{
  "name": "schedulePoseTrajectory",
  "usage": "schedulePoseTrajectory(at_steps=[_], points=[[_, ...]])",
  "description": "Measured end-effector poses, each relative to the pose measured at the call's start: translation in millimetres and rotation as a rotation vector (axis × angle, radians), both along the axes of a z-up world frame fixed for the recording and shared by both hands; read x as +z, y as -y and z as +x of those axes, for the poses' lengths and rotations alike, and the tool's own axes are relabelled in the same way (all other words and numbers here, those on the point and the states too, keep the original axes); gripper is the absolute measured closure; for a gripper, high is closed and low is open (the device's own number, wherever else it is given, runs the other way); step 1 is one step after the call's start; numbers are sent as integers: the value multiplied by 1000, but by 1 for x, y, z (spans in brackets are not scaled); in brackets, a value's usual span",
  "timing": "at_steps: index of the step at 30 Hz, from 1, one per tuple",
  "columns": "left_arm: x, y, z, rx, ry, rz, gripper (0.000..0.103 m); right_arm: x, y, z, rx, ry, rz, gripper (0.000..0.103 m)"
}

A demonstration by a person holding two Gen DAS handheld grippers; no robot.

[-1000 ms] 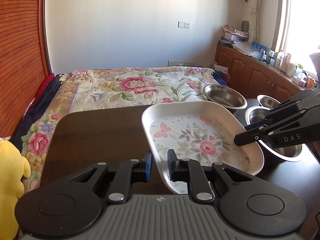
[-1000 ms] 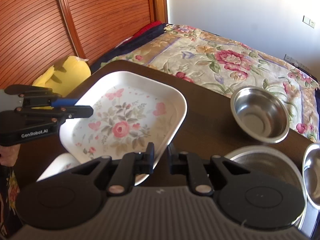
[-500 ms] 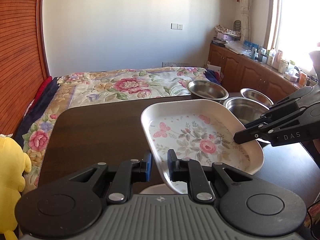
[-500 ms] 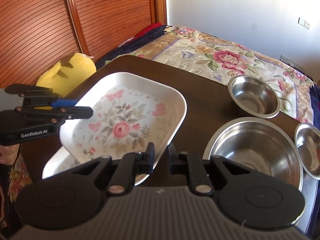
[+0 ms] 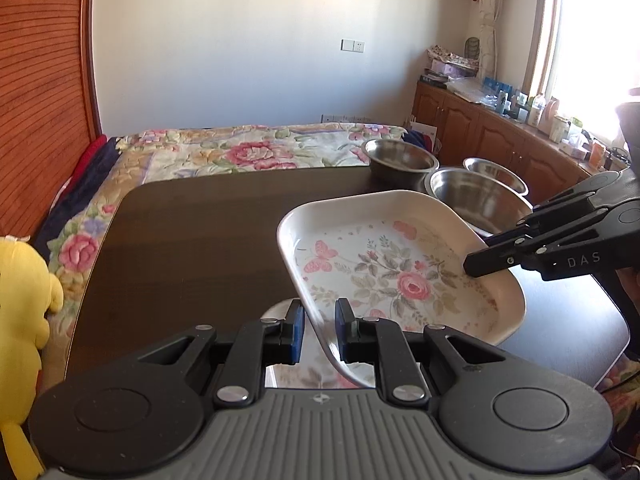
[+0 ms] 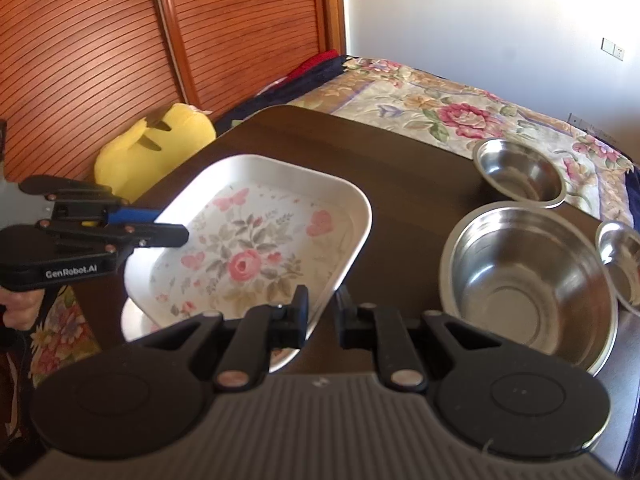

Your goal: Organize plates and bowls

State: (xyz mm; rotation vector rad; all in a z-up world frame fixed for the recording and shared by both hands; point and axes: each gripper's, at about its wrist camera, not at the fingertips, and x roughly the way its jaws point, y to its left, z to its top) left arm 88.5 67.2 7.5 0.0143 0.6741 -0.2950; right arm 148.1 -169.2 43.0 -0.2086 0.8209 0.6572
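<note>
**Clerk:** Item one, please.

**Operator:** Floral tray (image 5: 400,268), white, rounded corners. I hold it clear of the dark table (image 5: 192,240), tilted. My left gripper (image 5: 318,330) is clamped down on its near rim; my right gripper (image 6: 322,316) is clamped on the opposite rim. Both sets of jaws stand nearly closed, with only the rim between them.

**Clerk:** Anything beneath the tray?

**Operator:** A second white plate (image 6: 134,322), lying on the table directly under the tray. Only its edge shows, so I cannot tell its pattern or shape.

**Clerk:** Bowls?

**Operator:** Three, all steel, all on the table to the right of the tray as the right wrist camera shows it. Large bowl (image 6: 528,280) nearest the tray. Medium bowl (image 6: 520,174) beyond it, toward the bed (image 6: 440,100). Small bowl (image 6: 622,264) on the far side of the large one, just beside it. None is nested in another.

**Clerk:** Progress?

**Operator:** Early to middle, in my judgement. The tray is in transit, and I read it as bound for the plate below. The bowls remain unstacked, so that part is left.
</note>
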Motion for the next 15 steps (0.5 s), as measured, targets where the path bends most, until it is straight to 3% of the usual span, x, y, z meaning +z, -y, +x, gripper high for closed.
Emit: schedulePoseTrajectory(at_steps=[15], points=[[-20,-9,-14,14,-33,25,87,-17,-5,-16,34,-49,29,87]])
